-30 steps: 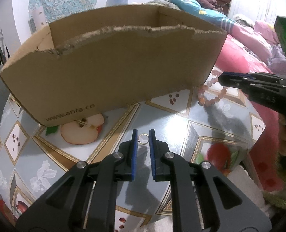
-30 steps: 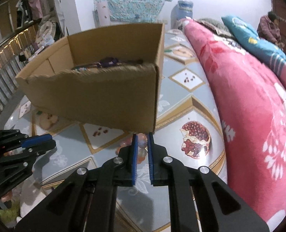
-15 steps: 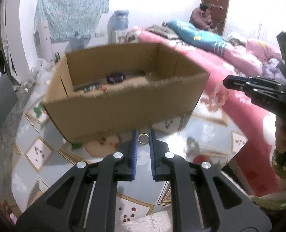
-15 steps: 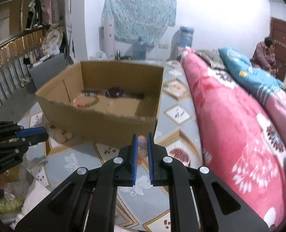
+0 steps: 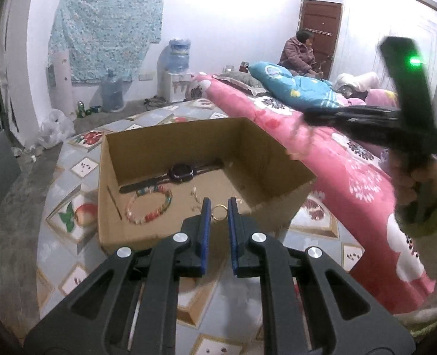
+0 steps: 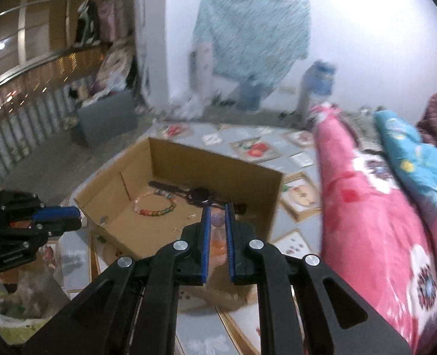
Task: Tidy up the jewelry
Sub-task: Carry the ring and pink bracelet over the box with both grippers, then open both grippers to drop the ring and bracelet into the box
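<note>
My left gripper (image 5: pixel 218 204) is shut on a small gold ring (image 5: pixel 219 213), held above the near wall of an open cardboard box (image 5: pixel 265 159). Inside the box lie a black watch (image 5: pixel 182 173), a colourful bead bracelet (image 5: pixel 150 207) and some small pieces. My right gripper (image 6: pixel 217 210) is shut on a pink bead bracelet (image 6: pixel 218 224), which hangs down between its pads above the box (image 6: pixel 212 162). The watch (image 6: pixel 199 195) and the colourful bracelet (image 6: pixel 154 205) show there too. Each view catches the other gripper: the right gripper (image 5: pixel 307 116) high at the right, the left gripper (image 6: pixel 73 216) low at the left.
The box stands on a table with a fruit-patterned cloth (image 5: pixel 70 213). A pink floral quilt (image 5: pixel 351 171) runs along the right side. A person (image 5: pixel 299 53) sits at the back. Water bottles (image 5: pixel 177 54) stand by the far wall, and a grey seat (image 6: pixel 109 118) is at the left.
Both grippers have risen with their jewellery still held. The box, seen side-on before, now lies below them with its inside in view.
</note>
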Demonstrator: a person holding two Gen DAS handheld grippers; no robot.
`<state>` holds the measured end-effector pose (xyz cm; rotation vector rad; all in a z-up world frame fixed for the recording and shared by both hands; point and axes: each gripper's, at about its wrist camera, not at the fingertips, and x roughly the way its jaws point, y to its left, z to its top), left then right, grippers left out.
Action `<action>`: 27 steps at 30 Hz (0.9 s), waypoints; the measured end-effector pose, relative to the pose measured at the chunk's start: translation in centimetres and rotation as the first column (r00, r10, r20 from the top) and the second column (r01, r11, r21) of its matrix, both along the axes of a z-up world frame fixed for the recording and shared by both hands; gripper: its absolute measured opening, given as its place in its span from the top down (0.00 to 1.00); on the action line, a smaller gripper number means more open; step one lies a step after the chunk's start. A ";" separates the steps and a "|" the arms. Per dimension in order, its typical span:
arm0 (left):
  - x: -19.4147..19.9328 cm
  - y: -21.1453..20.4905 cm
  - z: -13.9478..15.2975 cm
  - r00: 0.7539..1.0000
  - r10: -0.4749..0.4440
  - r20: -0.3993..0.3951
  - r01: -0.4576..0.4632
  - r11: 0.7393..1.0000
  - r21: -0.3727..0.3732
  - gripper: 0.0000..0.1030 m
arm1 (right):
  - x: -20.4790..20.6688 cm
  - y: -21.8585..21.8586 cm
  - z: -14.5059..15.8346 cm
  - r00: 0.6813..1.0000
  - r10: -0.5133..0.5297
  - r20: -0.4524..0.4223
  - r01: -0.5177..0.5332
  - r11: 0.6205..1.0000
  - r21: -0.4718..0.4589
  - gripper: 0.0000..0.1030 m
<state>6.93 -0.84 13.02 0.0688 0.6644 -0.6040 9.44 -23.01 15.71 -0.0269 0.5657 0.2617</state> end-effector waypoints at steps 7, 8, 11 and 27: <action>6.9 -0.2 -1.0 0.994 0.001 -0.113 0.003 0.999 0.036 0.90 | 9.7 3.0 -3.6 0.968 0.105 -0.230 -0.120 0.991 -0.052 0.90; 7.5 -0.2 -1.5 0.992 -0.001 -0.128 0.006 0.999 0.040 0.90 | 11.3 3.7 -4.6 0.955 0.118 -0.270 -0.141 0.988 -0.068 0.90; 9.3 -0.7 -2.7 0.985 0.006 -0.173 0.008 0.997 0.078 0.90 | 14.0 4.5 -6.9 0.918 0.129 -0.375 -0.170 0.982 -0.077 0.90; 13.8 -2.6 -6.8 0.903 -0.010 -0.430 0.065 0.991 0.114 0.90 | 8.7 -3.5 -4.1 0.983 0.114 -0.147 -0.090 0.983 0.161 0.89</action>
